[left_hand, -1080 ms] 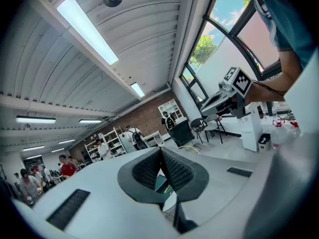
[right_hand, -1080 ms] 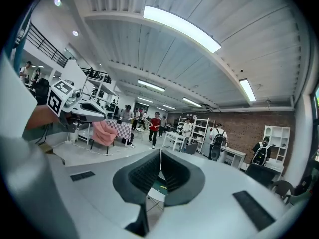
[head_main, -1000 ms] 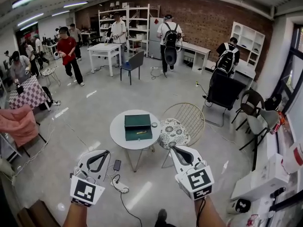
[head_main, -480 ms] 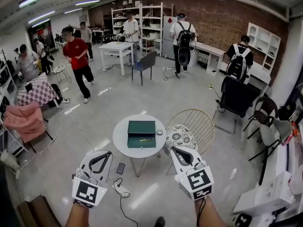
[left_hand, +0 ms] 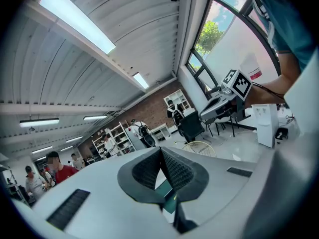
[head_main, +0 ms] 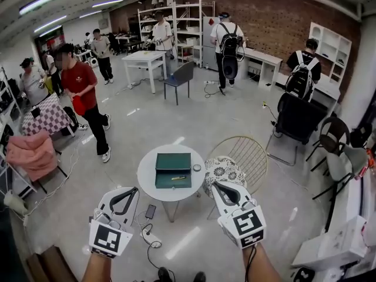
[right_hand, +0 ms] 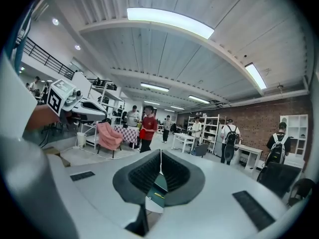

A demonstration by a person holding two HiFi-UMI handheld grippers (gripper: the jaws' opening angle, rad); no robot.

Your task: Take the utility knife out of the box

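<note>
An open dark green box (head_main: 173, 170) lies on a small round white table (head_main: 144, 177) ahead of me. A yellow utility knife (head_main: 179, 178) rests in the box's near half. My left gripper (head_main: 134, 190) and right gripper (head_main: 215, 185) hang side by side below the table, well short of it, both shut and empty. In the left gripper view the jaws (left_hand: 160, 151) meet at the tips, with a strip of the green box (left_hand: 171, 201) below them. In the right gripper view the shut gripper (right_hand: 160, 156) points at the box (right_hand: 159, 182), and the knife (right_hand: 158, 195) is a thin yellow line.
A small round object (head_main: 197, 168) sits on the table beside the box. A chair with a patterned cushion (head_main: 224, 170) and wire back stands right of the table. A phone (head_main: 150, 211) and cables lie on the floor under it. A person in red (head_main: 81, 87) walks at the left.
The person in red has walked closer on the left. The table sits slightly further left in view. Both grippers stay shut in the same place.
</note>
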